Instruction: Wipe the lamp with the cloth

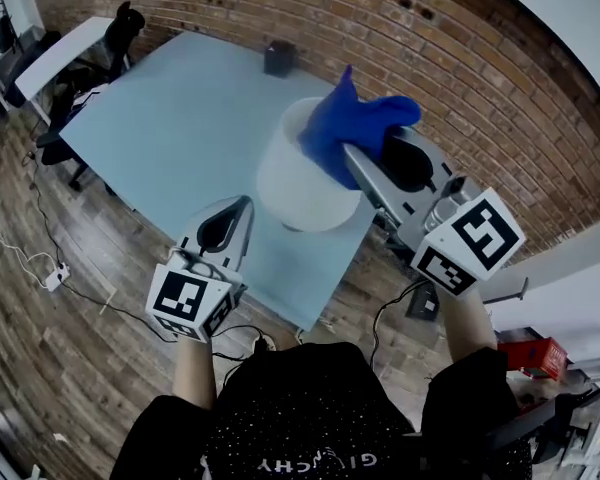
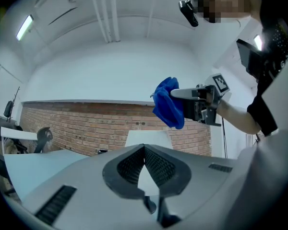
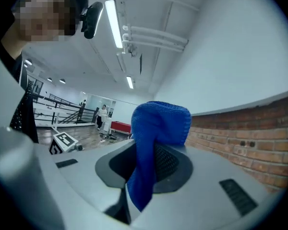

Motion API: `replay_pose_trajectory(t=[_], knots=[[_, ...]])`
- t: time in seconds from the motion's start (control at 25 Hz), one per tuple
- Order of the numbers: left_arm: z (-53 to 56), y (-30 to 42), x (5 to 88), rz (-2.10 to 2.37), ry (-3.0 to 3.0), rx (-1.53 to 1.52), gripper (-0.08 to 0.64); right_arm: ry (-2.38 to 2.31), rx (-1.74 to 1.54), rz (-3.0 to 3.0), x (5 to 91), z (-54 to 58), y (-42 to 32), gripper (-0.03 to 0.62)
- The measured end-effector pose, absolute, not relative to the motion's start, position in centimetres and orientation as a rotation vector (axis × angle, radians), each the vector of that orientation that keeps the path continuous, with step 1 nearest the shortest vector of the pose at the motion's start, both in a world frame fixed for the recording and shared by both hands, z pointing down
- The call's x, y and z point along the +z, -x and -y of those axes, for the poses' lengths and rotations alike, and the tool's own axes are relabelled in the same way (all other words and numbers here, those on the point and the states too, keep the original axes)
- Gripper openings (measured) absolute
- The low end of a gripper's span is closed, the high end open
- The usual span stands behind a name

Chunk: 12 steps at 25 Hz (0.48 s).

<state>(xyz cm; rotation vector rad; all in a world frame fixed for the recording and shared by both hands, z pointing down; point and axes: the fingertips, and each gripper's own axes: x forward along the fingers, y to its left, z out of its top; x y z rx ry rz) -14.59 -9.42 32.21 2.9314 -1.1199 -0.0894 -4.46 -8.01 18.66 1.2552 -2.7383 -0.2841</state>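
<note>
The lamp's white shade (image 1: 302,183) stands near the front right corner of the pale blue table (image 1: 170,118). A blue cloth (image 1: 355,123) hangs over the shade's upper right side, and my right gripper (image 1: 354,160) is shut on it. In the right gripper view the cloth (image 3: 156,143) is pinched between the jaws and droops over them. My left gripper (image 1: 244,204) is shut and holds nothing, just left of the shade's base. In the left gripper view the shade (image 2: 146,137) shows beyond the closed jaws, and the cloth (image 2: 169,104) hangs above it.
A small dark box (image 1: 278,58) sits at the table's far edge by the brick wall (image 1: 460,88). Office chairs (image 1: 75,93) and a white table (image 1: 60,53) stand at the far left. Cables (image 1: 40,268) trail over the wood floor.
</note>
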Motion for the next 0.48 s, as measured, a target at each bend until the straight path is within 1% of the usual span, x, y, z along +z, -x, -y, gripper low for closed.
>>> replay_pose_trajectory(t=[0.16,0.48], knots=[[9.5,13.9,33.2,1.093,-2.917,-0.067,0.009,-1.261,-0.292,2.709,19.4,9.2,3.3,0.074],[9.2,13.2,36.7,1.044,-2.871,0.010,0.009,-1.143,-0.051,2.688,28.6,7.7,4.9,0.074]])
